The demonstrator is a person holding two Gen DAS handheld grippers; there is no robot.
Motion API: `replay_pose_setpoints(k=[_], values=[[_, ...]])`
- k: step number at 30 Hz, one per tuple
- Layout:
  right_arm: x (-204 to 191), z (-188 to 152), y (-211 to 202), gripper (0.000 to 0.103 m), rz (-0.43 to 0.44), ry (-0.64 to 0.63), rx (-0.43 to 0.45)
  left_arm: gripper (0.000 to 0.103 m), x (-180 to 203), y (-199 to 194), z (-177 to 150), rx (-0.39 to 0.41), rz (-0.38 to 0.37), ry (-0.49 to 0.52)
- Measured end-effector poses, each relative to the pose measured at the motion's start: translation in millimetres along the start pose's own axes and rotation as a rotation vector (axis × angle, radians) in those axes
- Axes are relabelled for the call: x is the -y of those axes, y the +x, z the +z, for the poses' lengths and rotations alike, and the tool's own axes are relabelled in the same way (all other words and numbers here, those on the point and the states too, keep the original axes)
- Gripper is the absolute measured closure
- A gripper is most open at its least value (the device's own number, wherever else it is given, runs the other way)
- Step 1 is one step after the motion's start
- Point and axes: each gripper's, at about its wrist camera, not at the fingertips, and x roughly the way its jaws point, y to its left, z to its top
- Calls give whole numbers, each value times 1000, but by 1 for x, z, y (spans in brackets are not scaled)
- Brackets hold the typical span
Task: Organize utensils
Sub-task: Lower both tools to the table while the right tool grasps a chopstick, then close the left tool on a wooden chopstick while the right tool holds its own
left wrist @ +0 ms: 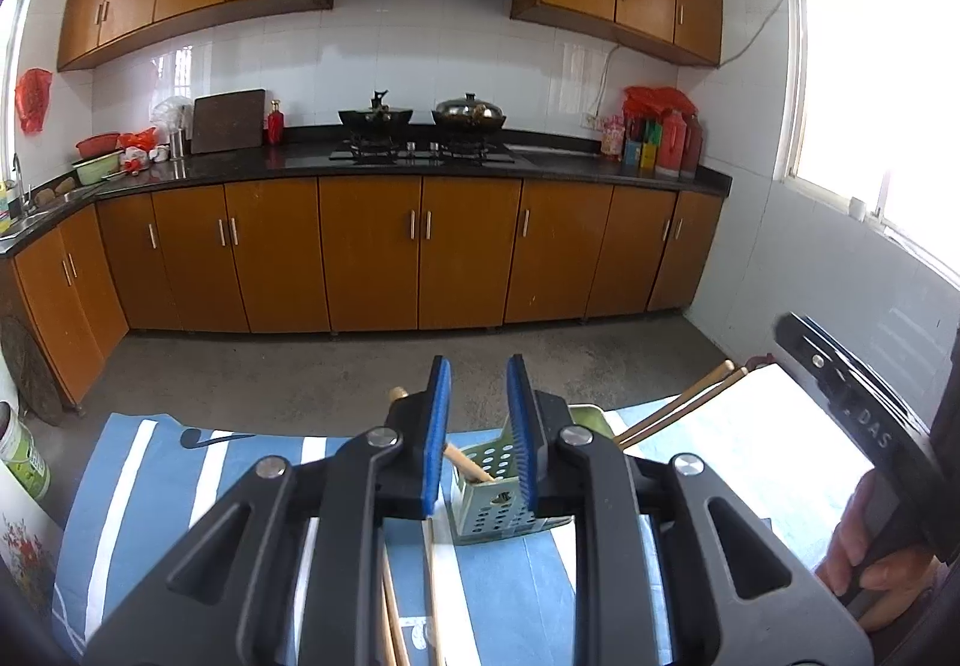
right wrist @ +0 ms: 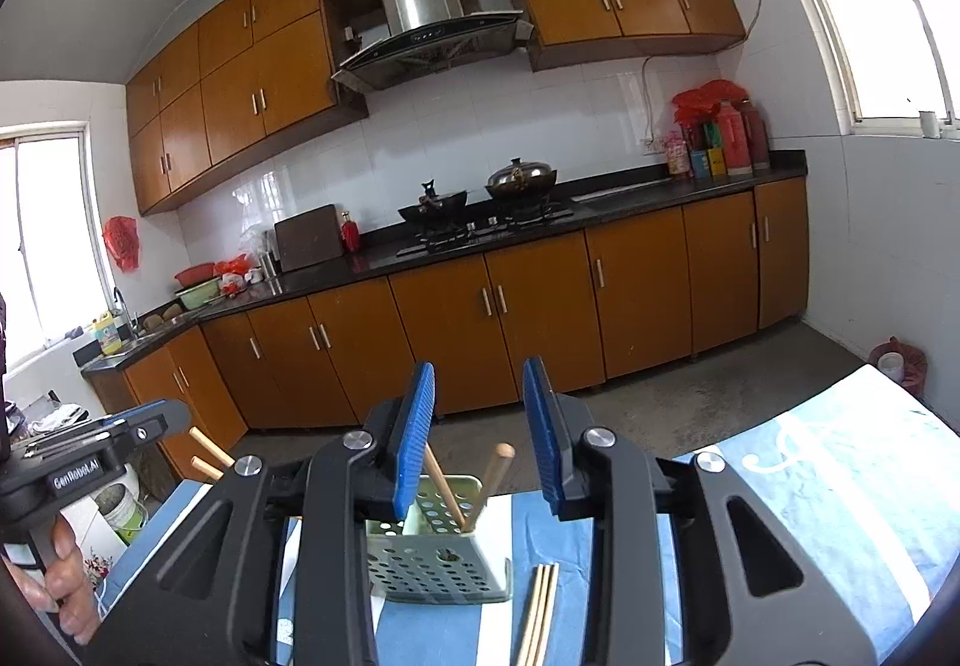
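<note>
Two wooden utensils (right wrist: 480, 486) already stand in the green holder (right wrist: 438, 570) near the tabletop's (right wrist: 810, 486) far edge, loose chopsticks (right wrist: 540, 606) wait beside it, and both the left tool (left wrist: 478, 426) and right tool (right wrist: 480, 426) are spread, holding nothing.

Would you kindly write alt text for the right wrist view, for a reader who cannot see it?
The open right gripper hovers above a green perforated utensil holder holding two wooden utensils, on a blue and white striped cloth. Loose chopsticks lie beside the holder, with orange kitchen cabinets behind.
</note>
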Motion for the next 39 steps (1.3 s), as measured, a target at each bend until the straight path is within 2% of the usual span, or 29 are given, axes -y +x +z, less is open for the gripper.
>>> replay_pose_setpoints(k=[3,6,10,13,16,17,21,28,32,36,38,39], values=[[12,-10,-18,71,-42,2,-20,80,-2,-20,-8,18,12,3],[28,-27,-27,71,-79,12,-69,79,-13,-33,-25,3,20,-14],[50,-68,-22,71,-138,34,-202,79,-34,-42,-61,-41,49,-44],[59,-107,-8,71,-162,32,-329,77,-54,-34,-97,-113,98,-64],[55,-145,11,72,-123,49,-466,77,-74,-17,-130,-203,142,-106],[53,-156,16,76,-100,58,-504,77,-83,-10,-142,-237,150,-132],[32,-189,33,79,-46,43,-608,77,-103,6,-172,-316,172,-178],[15,-212,44,81,-35,-4,-661,77,-108,17,-198,-378,161,-202],[22,-211,43,88,-66,-13,-666,77,-104,22,-202,-397,156,-203],[25,-211,41,89,-86,-43,-655,77,-98,28,-207,-411,140,-196],[23,-211,42,96,-132,-93,-648,77,-95,30,-209,-418,131,-192],[26,-210,43,96,-158,-94,-642,77,-93,32,-210,-422,127,-191]])
